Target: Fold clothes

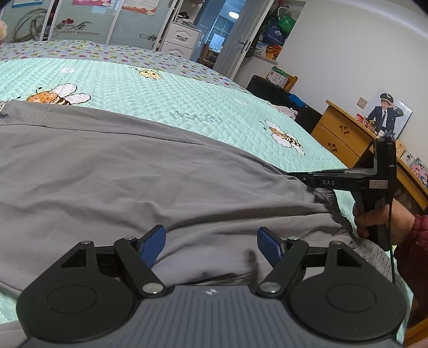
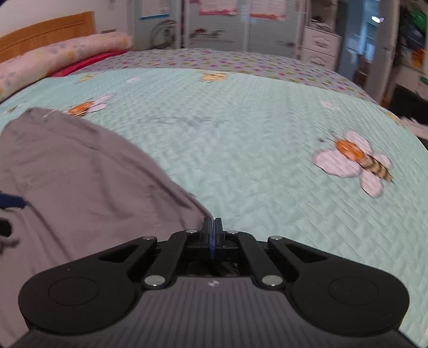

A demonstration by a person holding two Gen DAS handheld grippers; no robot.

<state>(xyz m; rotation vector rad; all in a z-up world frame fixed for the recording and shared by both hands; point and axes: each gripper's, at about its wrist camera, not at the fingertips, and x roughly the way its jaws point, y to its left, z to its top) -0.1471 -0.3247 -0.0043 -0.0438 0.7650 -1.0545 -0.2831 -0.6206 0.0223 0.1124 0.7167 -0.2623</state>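
Note:
A grey garment [image 1: 133,171] with an elastic waistband [image 1: 339,214] lies spread over the mint quilt [image 1: 165,88] on the bed. My left gripper [image 1: 211,246] hovers open just above the cloth near the front edge, with its blue pads [image 1: 152,247] wide apart and nothing between them. My right gripper [image 1: 307,178] reaches in from the right, held by a hand [image 1: 371,219], and pinches the garment's edge by the waistband. In the right wrist view the right gripper [image 2: 212,227] is shut on the corner of the grey garment [image 2: 80,174], which trails off to the left.
The quilt [image 2: 254,150] carries bee prints and stretches bare beyond the garment. A wooden nightstand [image 1: 342,136] with a framed photo [image 1: 385,115] stands right of the bed. Pillows [image 2: 53,59] and a headboard [image 2: 48,32] are at the far left; a wardrobe [image 1: 80,21] and an open door [image 1: 238,40] lie behind.

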